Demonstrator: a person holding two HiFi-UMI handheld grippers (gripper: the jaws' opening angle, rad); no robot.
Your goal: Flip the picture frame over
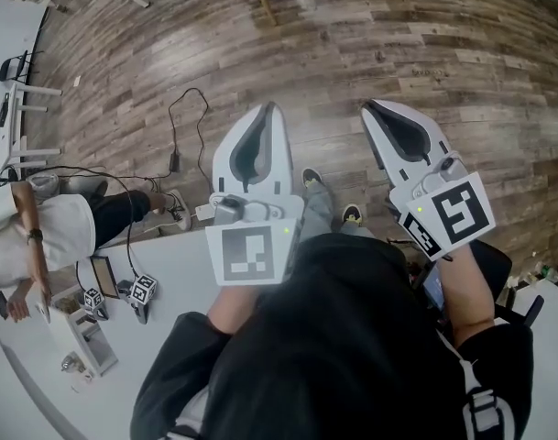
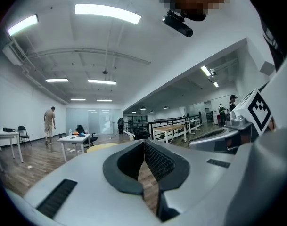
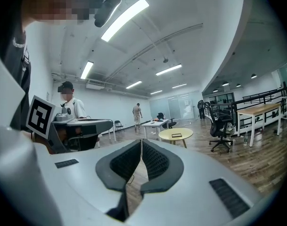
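Left tool and right tool are both closed, empty, held over wooden floor. What looks like the picture frame lies flat on the round yellow counter, well ahead.

The wood-plank floor carries a looping black cable, a round yellow table and a black office chair. A small dark flat thing lies on the yellow table (too small to tell what it is). At the lower left, a white counter bears two marker cubes and a white box.
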